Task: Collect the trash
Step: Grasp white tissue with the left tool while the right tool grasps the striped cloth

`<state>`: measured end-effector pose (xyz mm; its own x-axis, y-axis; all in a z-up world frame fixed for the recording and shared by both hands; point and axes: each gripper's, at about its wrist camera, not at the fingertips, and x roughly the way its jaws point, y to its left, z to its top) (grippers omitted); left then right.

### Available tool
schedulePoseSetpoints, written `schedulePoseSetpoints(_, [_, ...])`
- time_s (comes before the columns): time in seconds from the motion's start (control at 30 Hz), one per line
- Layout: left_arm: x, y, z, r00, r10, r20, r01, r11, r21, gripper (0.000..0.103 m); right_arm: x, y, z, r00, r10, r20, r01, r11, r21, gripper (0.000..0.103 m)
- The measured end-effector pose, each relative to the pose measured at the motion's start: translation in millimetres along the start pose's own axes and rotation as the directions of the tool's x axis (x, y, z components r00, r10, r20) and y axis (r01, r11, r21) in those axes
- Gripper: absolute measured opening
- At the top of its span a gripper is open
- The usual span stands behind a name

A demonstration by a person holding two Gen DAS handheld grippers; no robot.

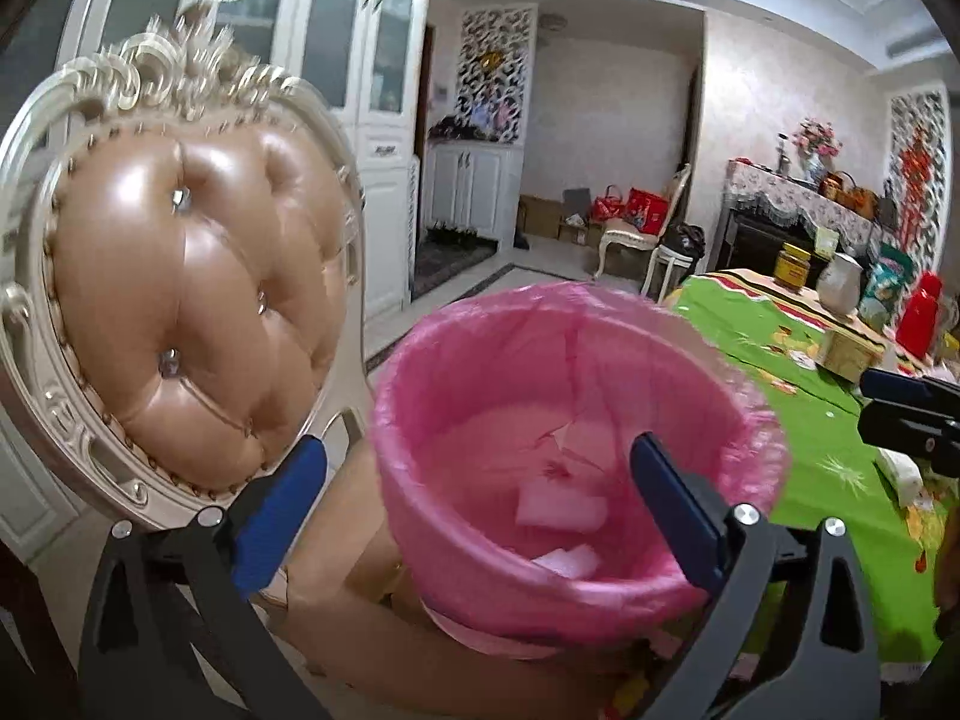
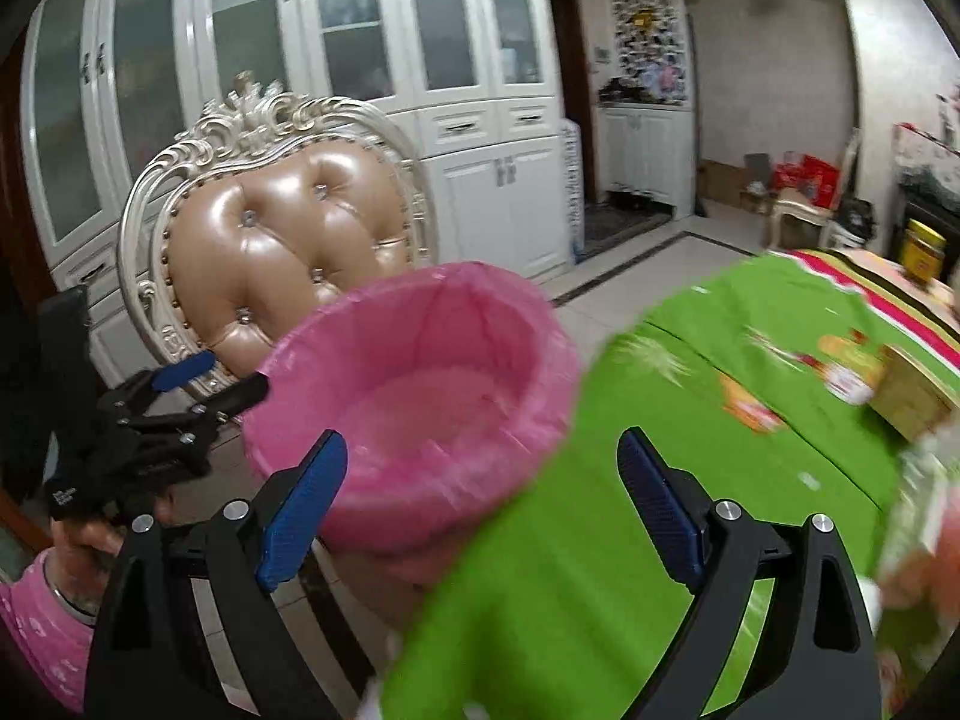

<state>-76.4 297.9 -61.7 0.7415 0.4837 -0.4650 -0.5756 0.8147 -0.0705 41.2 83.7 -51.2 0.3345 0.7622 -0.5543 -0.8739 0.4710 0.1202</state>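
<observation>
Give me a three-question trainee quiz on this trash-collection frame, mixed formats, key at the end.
1. True or false: the left gripper is clamped on the rim of the pink-lined bin.
2. What lies in the bottom of the bin? A) white scraps of trash B) a red flask C) nothing
3. Fill in: the table beside the bin is covered with a ___ tablecloth.

Key
1. False. Both blue fingers stand wide apart and press on nothing; the right gripper is open and empty too.
2. A
3. green
</observation>
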Motion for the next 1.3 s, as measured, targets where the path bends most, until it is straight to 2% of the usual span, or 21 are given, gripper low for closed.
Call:
schedulePoseSetpoints(0.13, [-20.8, -50.6, -2.8, 0.995, -0.097, 0.015, 0.096, 0.992, 0.082, 0.098, -39.6, -27.3, -27.9, 0.993, -0.114, 0.009, 0.113, 0.993, 0.034, 0.086])
schedulePoseSetpoints(0.3, [-26.9, -123.6, -9.7, 0.972, -0.229, -0.055, 0.235, 0.959, 0.158, 0.098, -94.8, -76.5, -62.2, 0.973, -0.229, 0.015, 0.225, 0.966, 0.128, 0.087])
schedulePoseSetpoints(0.4, [-26.1, -173.9, -14.2, 0.940, -0.315, -0.132, 0.334, 0.927, 0.170, 0.098, -126.6, -106.4, -82.1, 0.957, -0.291, 0.012, 0.284, 0.941, 0.185, 0.087])
schedulePoseSetpoints(0.53, [-22.6, -234.0, -19.5, 0.902, -0.383, -0.199, 0.420, 0.886, 0.197, 0.098, -167.5, -143.7, -108.8, 0.934, -0.358, 0.002, 0.346, 0.903, 0.254, 0.087])
schedulePoseSetpoints(0.63, [-14.8, -275.2, -22.8, 0.887, -0.389, -0.249, 0.442, 0.870, 0.217, 0.098, -188.7, -167.8, -124.7, 0.918, -0.397, -0.016, 0.384, 0.876, 0.291, 0.087])
schedulePoseSetpoints(0.73, [-2.6, -311.9, -25.7, 0.865, -0.398, -0.306, 0.470, 0.857, 0.213, 0.098, -199.0, -193.8, -138.5, 0.907, -0.418, -0.054, 0.410, 0.847, 0.337, 0.086])
schedulePoseSetpoints(0.87, [20.0, -352.3, -30.0, 0.871, -0.339, -0.356, 0.435, 0.868, 0.239, 0.098, -188.9, -227.8, -145.9, 0.898, -0.415, -0.146, 0.439, 0.822, 0.364, 0.086])
schedulePoseSetpoints(0.93, [33.5, -366.9, -32.1, 0.881, -0.290, -0.374, 0.400, 0.879, 0.260, 0.098, -177.7, -236.7, -144.7, 0.901, -0.395, -0.177, 0.433, 0.828, 0.357, 0.086])
schedulePoseSetpoints(1.03, [47.6, -376.0, -34.3, 0.874, -0.264, -0.408, 0.387, 0.886, 0.256, 0.097, -161.8, -239.3, -141.9, 0.913, -0.357, -0.199, 0.406, 0.849, 0.339, 0.084])
schedulePoseSetpoints(1.13, [57.1, -376.6, -36.0, 0.871, -0.239, -0.429, 0.376, 0.886, 0.271, 0.082, -153.9, -243.1, -136.1, 0.915, -0.354, -0.195, 0.401, 0.852, 0.336, 0.084])
schedulePoseSetpoints(1.2, [66.7, -377.8, -39.1, 0.853, -0.239, -0.465, 0.392, 0.880, 0.268, 0.053, -159.0, -248.5, -134.6, 0.914, -0.368, -0.169, 0.405, 0.837, 0.368, 0.084])
schedulePoseSetpoints(1.23, [69.8, -376.6, -40.9, 0.848, -0.236, -0.474, 0.395, 0.879, 0.269, 0.049, -166.2, -250.5, -134.0, 0.919, -0.371, -0.133, 0.393, 0.831, 0.393, 0.082])
schedulePoseSetpoints(1.27, [68.0, -375.1, -40.6, 0.856, -0.239, -0.459, 0.396, 0.874, 0.283, 0.034, -171.0, -250.1, -132.9, 0.923, -0.370, -0.110, 0.381, 0.832, 0.403, 0.079])
schedulePoseSetpoints(1.3, [66.9, -373.4, -39.2, 0.852, -0.250, -0.461, 0.406, 0.871, 0.277, 0.032, -174.7, -248.6, -131.2, 0.923, -0.373, -0.092, 0.377, 0.833, 0.404, 0.078])
